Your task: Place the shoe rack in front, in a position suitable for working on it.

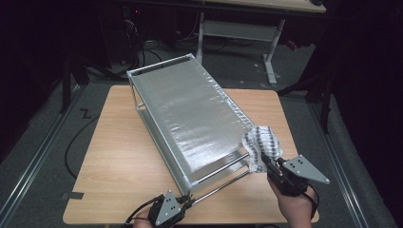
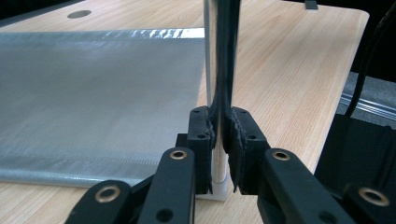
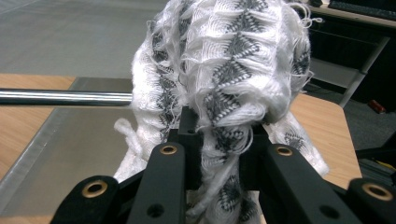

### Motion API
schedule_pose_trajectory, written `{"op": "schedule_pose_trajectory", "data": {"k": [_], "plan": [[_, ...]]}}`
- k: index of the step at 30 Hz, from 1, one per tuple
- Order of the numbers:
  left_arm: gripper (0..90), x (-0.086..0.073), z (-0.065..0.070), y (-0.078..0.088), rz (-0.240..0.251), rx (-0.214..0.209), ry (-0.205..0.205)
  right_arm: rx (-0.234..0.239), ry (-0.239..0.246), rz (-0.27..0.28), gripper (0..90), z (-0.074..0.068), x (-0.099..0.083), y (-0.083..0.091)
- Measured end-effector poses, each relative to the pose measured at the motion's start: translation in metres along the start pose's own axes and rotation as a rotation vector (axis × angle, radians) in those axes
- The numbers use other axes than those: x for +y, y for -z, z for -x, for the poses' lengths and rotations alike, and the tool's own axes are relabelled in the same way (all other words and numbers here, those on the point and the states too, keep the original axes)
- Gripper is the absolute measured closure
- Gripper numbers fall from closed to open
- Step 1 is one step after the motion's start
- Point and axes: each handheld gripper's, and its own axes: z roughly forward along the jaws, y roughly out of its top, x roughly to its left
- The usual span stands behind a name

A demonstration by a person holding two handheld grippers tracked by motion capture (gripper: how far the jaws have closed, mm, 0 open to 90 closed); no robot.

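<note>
A metal wire rack (image 1: 190,114) lies on its side across the wooden table (image 1: 119,156), its mesh shelf (image 2: 93,93) facing up. At the table's near edge my left gripper (image 1: 187,202) is shut on the end of one chrome post (image 2: 212,56), both pads pressed against it (image 2: 219,135). A white and grey woven cloth (image 1: 260,142) is bunched against the rack's near right end, and my right gripper (image 1: 267,164) is shut on it. In the right gripper view the cloth (image 3: 233,60) bulges over the jaws (image 3: 219,135) and touches a chrome rod (image 3: 60,97).
Bare tabletop lies left of the rack and along the far right corner. A white desk frame (image 1: 237,28) stands on the floor behind the table. A black cable (image 1: 76,142) loops on the floor at the left. The table has a round hole (image 2: 78,14).
</note>
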Motion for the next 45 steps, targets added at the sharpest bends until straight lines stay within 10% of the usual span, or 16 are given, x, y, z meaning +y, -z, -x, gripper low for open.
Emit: {"op": "schedule_pose_trajectory", "data": {"k": [12, 28, 36, 45], "plan": [[79.5, 0.005, 0.002, -0.009, 0.0, -0.017, -0.01, 0.065, 0.049, -0.005, 76.0, -0.027, -0.004, 0.009], [79.7, 0.007, 0.001, -0.014, 0.004, -0.031, -0.009, 0.256, 0.203, 0.027, 75.4, -0.112, -0.006, 0.022], [79.9, 0.007, 0.0, -0.014, 0.008, -0.035, 0.003, 0.16, 0.159, 0.058, 75.4, -0.084, -0.005, 0.032], [79.9, 0.009, 0.0, -0.018, 0.004, -0.049, 0.002, 0.072, 0.083, -0.096, 76.3, -0.043, -0.043, 0.016]]}}
